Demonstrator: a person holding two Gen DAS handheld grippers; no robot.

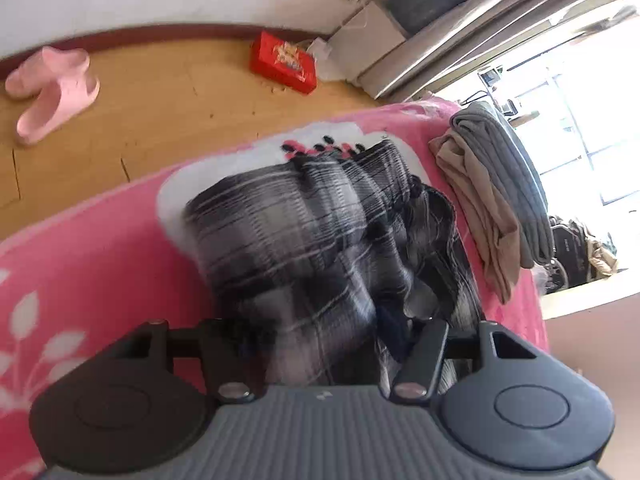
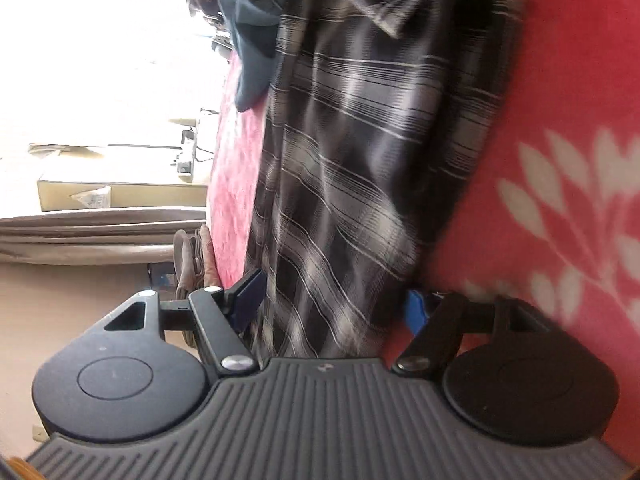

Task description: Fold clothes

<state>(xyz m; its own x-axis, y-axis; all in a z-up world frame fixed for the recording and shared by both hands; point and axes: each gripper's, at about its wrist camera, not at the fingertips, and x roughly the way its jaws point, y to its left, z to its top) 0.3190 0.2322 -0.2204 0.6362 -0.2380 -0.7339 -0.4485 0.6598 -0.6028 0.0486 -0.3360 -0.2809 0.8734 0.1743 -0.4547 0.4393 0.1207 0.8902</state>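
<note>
1. Right gripper (image 2: 332,304) low in the frame, jaws standing apart; blue pads on the fingers (image 2: 414,314); dark ribbed body beneath.
2. Plaid garment (image 2: 360,168), black, grey and white, lying between the jaws and stretching away up the frame; whether the pads press on it cannot be told.
3. Under the garment, a bed with a pink blanket (image 2: 560,80) bearing a white leaf print.
4. Near the top, a dark navy cloth (image 2: 256,40) beside the plaid cloth.
5. At the far edge of the blanket, folded brownish clothes (image 2: 192,256); beyond them a cardboard box (image 2: 120,196), curtain folds (image 2: 80,236) and bright window glare.
</note>
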